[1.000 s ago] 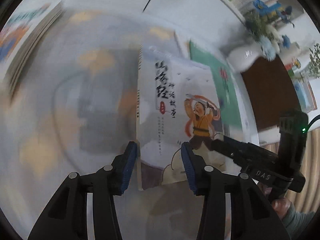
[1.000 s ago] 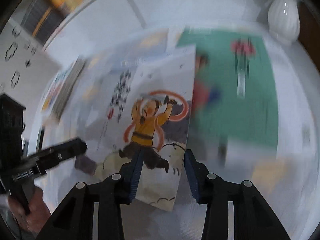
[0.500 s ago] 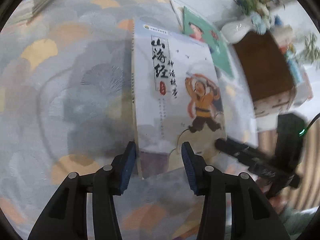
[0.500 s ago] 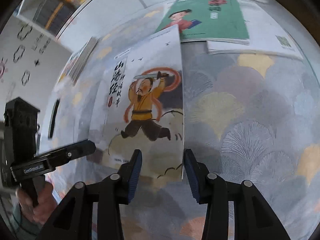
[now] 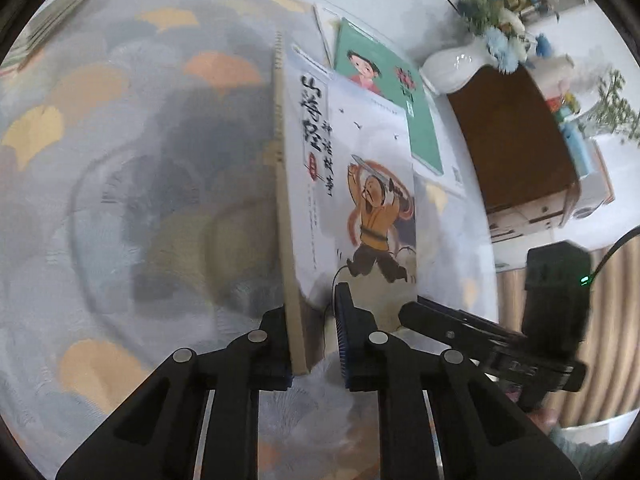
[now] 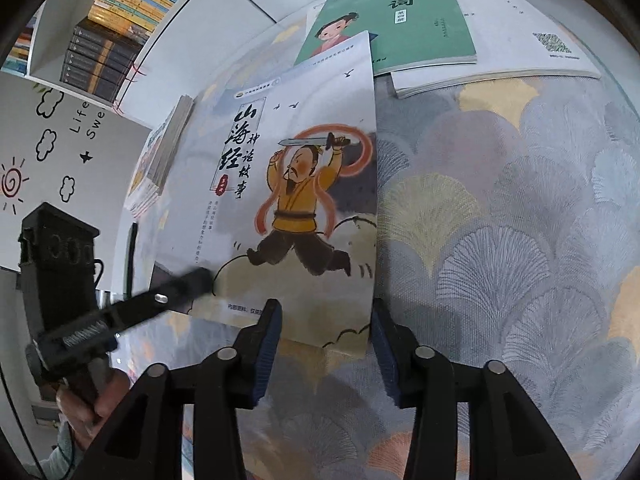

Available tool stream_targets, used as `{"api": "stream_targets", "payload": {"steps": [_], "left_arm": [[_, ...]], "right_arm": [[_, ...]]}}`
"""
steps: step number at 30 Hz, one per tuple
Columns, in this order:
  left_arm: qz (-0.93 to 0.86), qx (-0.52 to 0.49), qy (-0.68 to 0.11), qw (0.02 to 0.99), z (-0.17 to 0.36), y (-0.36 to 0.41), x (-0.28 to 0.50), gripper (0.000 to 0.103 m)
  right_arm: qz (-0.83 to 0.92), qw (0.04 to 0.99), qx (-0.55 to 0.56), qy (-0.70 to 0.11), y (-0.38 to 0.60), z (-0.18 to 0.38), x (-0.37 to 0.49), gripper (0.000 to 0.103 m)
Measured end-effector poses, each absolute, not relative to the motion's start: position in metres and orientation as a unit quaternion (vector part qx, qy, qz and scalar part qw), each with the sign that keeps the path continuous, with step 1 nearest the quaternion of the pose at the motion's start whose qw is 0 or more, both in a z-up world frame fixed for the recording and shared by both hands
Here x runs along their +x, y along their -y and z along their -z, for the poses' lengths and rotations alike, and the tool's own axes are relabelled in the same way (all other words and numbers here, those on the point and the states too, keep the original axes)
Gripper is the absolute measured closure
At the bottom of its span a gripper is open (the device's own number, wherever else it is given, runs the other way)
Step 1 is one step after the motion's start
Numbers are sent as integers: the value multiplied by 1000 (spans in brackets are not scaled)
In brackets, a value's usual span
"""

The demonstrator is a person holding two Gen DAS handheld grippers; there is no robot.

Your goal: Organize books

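Left claw [image 5: 312,332] just snapped shut on storybook [image 5: 352,200] spine edge; right claw [image 6: 326,344] widened, letting go. Keep book level, carry to stack [image 6: 164,152].

Surface: a cloth [image 6: 500,208] printed with grey, yellow and orange fan shapes covered the work area.
Wall: white panel [image 6: 52,152] bearing black cloud, star and sun drawings.
Shelving: white unit [image 6: 120,12] packed with stacked volumes.
Furniture: dark brown cabinet [image 5: 516,136], white vase [image 5: 452,68] of blue flowers beside it.
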State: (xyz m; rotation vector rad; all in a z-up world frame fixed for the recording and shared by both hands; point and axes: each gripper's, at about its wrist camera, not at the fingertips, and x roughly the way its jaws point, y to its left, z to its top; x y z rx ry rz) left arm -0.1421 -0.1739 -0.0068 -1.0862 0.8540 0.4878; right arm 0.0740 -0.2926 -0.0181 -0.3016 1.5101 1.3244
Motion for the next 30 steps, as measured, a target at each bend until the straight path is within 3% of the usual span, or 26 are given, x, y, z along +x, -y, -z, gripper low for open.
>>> {"api": "stream_targets", "payload": {"steps": [9, 18, 20, 22, 24, 30], "left_arm": [[-149, -636, -265, 710, 7, 145, -153, 94], [-109, -693, -234, 672, 19, 137, -147, 94], [-111, -696, -233, 670, 20, 134, -147, 94], [-123, -682, -242, 679, 18, 131, -148, 94], [-137, -661, -267, 688, 15, 128, -146, 94], [-169, -561, -330, 740, -12, 143, -135, 94]], "right_arm": [[-537, 463, -11, -705, 308, 31, 123, 50], [-526, 422, 100, -732, 300, 54, 150, 49], [-532, 434, 96, -721, 294, 51, 153, 55], [-539, 454, 73, -706, 290, 43, 151, 76], [-554, 471, 48, -685, 288, 30, 150, 82], [-598, 535, -78, -592, 286, -16, 115, 85]]}}
